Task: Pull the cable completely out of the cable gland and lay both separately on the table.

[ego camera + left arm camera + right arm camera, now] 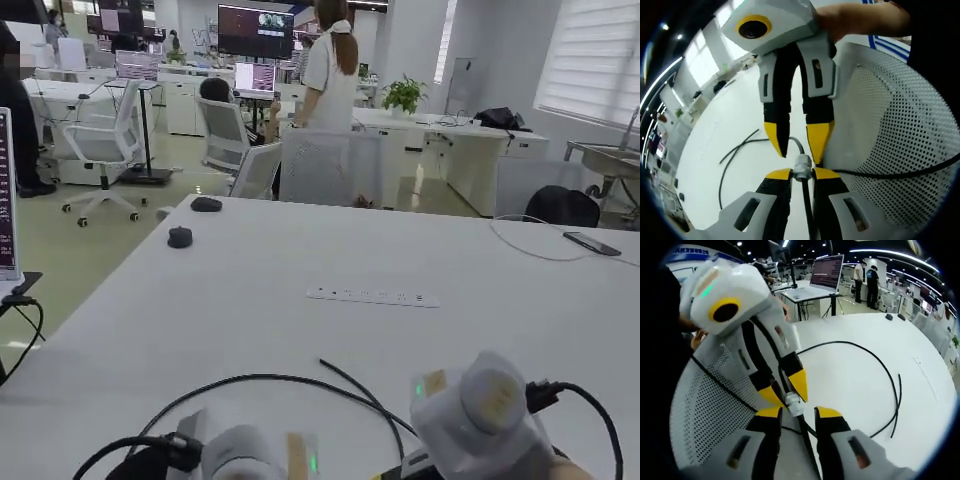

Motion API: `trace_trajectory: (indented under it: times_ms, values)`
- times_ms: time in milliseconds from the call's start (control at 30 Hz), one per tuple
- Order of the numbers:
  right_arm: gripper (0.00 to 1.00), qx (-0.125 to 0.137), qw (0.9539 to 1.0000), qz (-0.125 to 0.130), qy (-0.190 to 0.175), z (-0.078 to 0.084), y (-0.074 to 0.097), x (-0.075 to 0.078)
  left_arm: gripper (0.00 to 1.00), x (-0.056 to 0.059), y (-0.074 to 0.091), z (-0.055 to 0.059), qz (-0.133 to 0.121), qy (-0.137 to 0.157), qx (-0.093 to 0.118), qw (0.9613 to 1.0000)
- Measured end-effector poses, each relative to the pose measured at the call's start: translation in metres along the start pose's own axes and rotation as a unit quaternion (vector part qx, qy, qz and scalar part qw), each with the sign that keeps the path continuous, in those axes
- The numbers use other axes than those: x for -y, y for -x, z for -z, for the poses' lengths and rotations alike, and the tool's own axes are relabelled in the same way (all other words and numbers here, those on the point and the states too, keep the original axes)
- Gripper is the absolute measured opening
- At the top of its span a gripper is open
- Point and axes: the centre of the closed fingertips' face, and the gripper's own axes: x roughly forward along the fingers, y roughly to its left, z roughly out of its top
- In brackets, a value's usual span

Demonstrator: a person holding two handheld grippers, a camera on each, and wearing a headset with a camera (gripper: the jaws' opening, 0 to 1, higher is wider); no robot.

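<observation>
Open-plan office. White workbench (300, 250) fills the foreground, w/ a power strip (372, 296) near centre. Pale floor (80, 240) at 9 o'clock. Wheeled office chairs (100, 140) at 10 o'clock. Big wall screen (255, 30) at 12. Potted plant (405, 95) on a white desk (440, 135) at 1 o'clock. Window blinds (590, 60) at 2 o'clock, daylit. Sink (610, 160) at 3. Right gripper view: ceiling strip lights (880, 250) at 1 o'clock.

Bright, even light comes from ceiling lamps (885, 250) and window blinds (590, 60); the cable (270, 377) casts barely a shadow. Both gripper views bow at their edges.
</observation>
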Motion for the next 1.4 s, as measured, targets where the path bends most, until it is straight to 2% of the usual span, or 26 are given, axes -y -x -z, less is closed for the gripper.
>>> trace_trajectory:
  times_ms: [100,200,333,500,633,667,767,800,900,933,967,1000,1033,1100,1167,1200,1300,1400]
  values:
    - [0.24,-0.016,0.9997,0.004,0.020,0.001,-0.001,0.003,0.16,-0.002,0.002,-0.003,-0.010,-0.008,0.001,0.9999]
    - [0.21,-0.015,0.9992,-0.014,0.033,-0.003,-0.002,-0.002,0.16,-0.004,0.006,-0.006,-0.011,-0.010,0.004,0.9999]
    - [0.13,-0.033,0.9963,-0.030,0.073,0.000,-0.004,-0.008,0.16,-0.006,0.008,-0.007,-0.014,-0.017,0.001,0.9998]
    - [0.12,-0.032,0.9956,-0.015,0.087,0.000,-0.006,-0.008,0.16,-0.007,0.009,-0.005,-0.008,-0.005,-0.003,0.9999]
    - [0.12,-0.031,0.9946,0.014,0.098,-0.001,-0.008,-0.006,0.16,-0.009,0.008,-0.002,0.001,0.027,-0.002,0.9996]
    - [0.12,-0.030,0.9942,0.021,0.101,-0.001,-0.008,-0.005,0.16,-0.010,0.008,-0.001,0.005,0.046,0.000,0.9989]
    - [0.11,-0.040,0.9884,0.049,0.138,-0.001,-0.008,-0.003,0.16,-0.010,0.007,0.001,0.023,0.085,0.007,0.9961]
    - [0.11,-0.043,0.9856,0.058,0.152,-0.002,-0.009,-0.003,0.16,-0.011,0.007,0.002,0.025,0.088,0.006,0.9958]
    - [0.11,-0.061,0.9729,0.079,0.209,-0.001,-0.010,-0.004,0.16,-0.010,0.006,0.003,0.042,0.120,0.004,0.9919]
    - [0.11,-0.064,0.9711,0.080,0.216,-0.001,-0.010,-0.004,0.16,-0.009,0.006,0.004,0.048,0.130,0.005,0.9903]
    - [0.11,-0.063,0.9721,0.080,0.211,0.000,-0.011,-0.006,0.16,-0.009,0.005,0.005,0.055,0.142,0.006,0.9884]
    - [0.11,-0.063,0.9729,0.079,0.208,0.000,-0.011,-0.004,0.16,-0.010,0.005,0.005,0.054,0.142,0.008,0.9883]
    - [0.12,-0.061,0.9756,0.082,0.194,0.001,-0.011,-0.002,0.16,-0.011,0.004,0.005,0.047,0.136,0.009,0.9895]
    - [0.14,-0.057,0.9852,0.109,0.119,0.005,-0.011,0.012,0.16,-0.014,0.002,0.004,0.034,0.140,0.018,0.9894]
    - [0.36,-0.053,0.9841,0.124,0.116,0.007,-0.012,0.021,0.16,-0.019,0.000,0.003,0.016,0.142,0.031,0.9892]
    - [0.39,-0.053,0.9826,0.126,0.126,0.009,-0.013,0.022,0.16,-0.021,-0.002,0.005,0.006,0.134,0.030,0.9905]
    - [0.30,-0.058,0.9826,0.131,0.119,0.016,-0.015,0.024,0.16,-0.022,-0.006,0.007,-0.006,0.118,0.024,0.9927]
    - [0.26,-0.034,0.9857,0.131,0.101,0.012,-0.017,0.023,0.16,-0.026,-0.007,0.006,-0.017,0.108,0.027,0.9936]
